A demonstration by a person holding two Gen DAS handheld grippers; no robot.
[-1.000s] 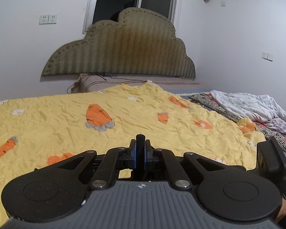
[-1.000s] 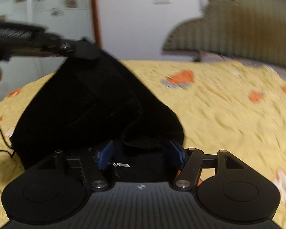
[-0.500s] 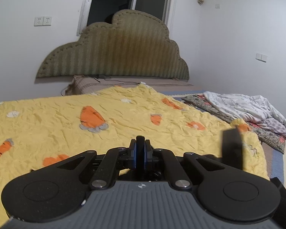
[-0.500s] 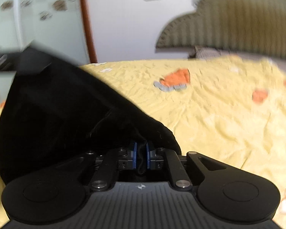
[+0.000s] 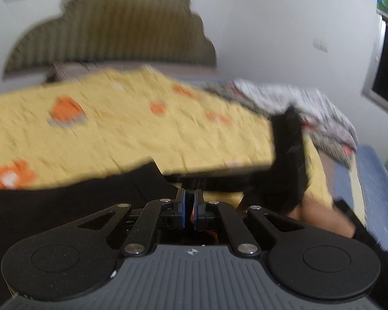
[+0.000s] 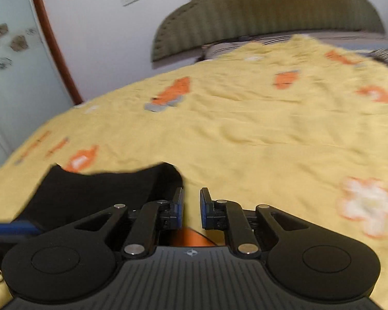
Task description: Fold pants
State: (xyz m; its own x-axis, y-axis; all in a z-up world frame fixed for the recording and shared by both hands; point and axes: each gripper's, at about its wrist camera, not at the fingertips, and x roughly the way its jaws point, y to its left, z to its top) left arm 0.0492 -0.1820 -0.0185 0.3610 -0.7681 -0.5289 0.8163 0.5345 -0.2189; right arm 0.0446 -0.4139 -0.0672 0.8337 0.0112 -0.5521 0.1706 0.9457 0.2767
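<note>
Low in both frames, black pants (image 6: 103, 188) lie on the yellow bedspread (image 6: 258, 134); left gripper (image 5: 188, 201) pressed nearly together, right gripper (image 6: 191, 201) opening, nothing between either's jaws.

A home bedroom. A bed under a yellow carrot-print quilt (image 6: 245, 134) stands against a padded cloud-shaped headboard (image 5: 111, 25). Rumpled bedding (image 5: 297, 100) lies alongside.

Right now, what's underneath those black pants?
The black pants lie on a yellow carrot-print quilt. Whatever the dark fabric covers cannot be seen.
</note>
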